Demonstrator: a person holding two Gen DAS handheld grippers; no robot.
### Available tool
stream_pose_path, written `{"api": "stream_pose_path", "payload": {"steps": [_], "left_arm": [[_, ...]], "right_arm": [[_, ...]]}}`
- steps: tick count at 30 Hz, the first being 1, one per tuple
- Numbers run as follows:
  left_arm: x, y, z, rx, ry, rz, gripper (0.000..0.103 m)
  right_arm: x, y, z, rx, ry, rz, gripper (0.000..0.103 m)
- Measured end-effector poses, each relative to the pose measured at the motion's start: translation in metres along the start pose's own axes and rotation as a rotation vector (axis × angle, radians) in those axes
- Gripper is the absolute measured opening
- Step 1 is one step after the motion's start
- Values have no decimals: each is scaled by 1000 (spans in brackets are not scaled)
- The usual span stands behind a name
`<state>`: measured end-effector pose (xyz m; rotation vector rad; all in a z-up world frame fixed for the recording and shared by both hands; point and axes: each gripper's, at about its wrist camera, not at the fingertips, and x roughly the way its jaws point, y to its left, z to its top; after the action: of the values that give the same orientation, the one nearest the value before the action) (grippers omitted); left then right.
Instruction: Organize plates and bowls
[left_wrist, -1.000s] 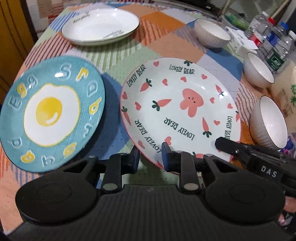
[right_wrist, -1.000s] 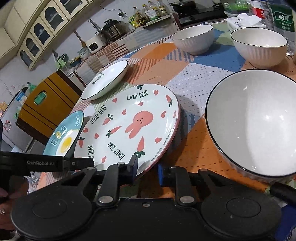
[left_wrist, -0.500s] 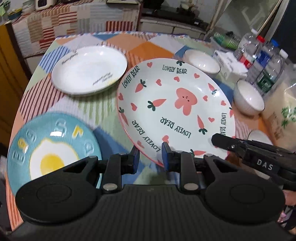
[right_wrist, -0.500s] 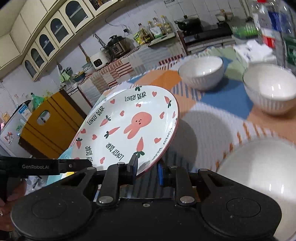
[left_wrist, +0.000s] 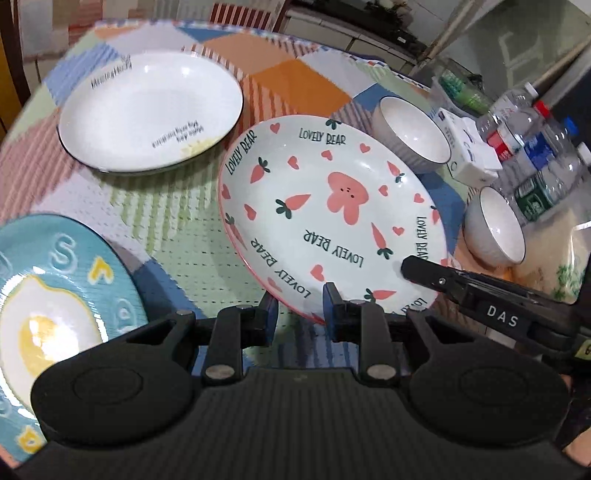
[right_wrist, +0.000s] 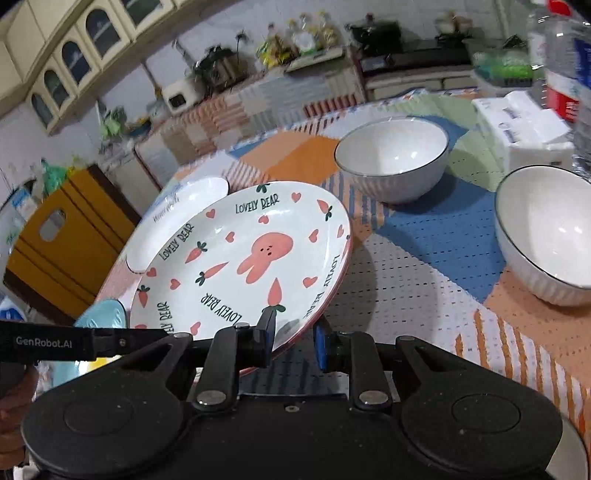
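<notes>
Left wrist view: blue egg plate (left_wrist: 55, 314) at lower left, plain white plate (left_wrist: 147, 110) at upper left. Right wrist view alone shows kitchen cabinets (right_wrist: 74, 62). The bunny plate (left_wrist: 328, 218), centre frame, is tilted; left gripper (left_wrist: 300, 310) and right gripper (right_wrist: 293, 338) both clamp its near rim.

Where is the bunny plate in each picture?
Left wrist view: the bunny plate fills the middle, its near rim between the left gripper fingers.
Right wrist view: the bunny plate is left of centre, tilted, its rim in the right gripper.
Shared landmark: the plain white plate, seen behind the bunny plate's upper left edge in the right view.
</notes>
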<state>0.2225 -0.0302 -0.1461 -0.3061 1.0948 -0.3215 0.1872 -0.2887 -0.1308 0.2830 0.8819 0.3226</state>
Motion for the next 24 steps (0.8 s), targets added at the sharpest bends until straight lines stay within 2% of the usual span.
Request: {"api": "stream_pose_path", "payload": {"steps": [2,7,9,13,15,17,19,22,24], "left_arm": [[7,0,0,-7,9,-33,24],[22,4,-1,-111,41,-56,24],[22,5,-2,-130,43,-70,24],[22,1,-1,-150,77,-43,24],[17,1,-2,-154,71,-39,23],[8,-5,-5,-126,50,-21,23],[-5,-15,-8,-59,27,4,23],[-25,-29,-10,41,15,43,24],[-41,-36,-13,88,14,38,25]], "right_arm": [[9,-6,5,17,21,2,26],[29,-3,9,-13,109,-18,26],[30,-1,8,-29,107,-33,26],[29,-5,6,-17,116,-48,24],[27,1,7,-26,117,-83,25],[19,7,9,-4,118,-122,32],[8,15,10,-2,111,-130,32],[-18,34,12,-45,67,-71,32],[-37,49,15,-88,47,-33,32]]}}
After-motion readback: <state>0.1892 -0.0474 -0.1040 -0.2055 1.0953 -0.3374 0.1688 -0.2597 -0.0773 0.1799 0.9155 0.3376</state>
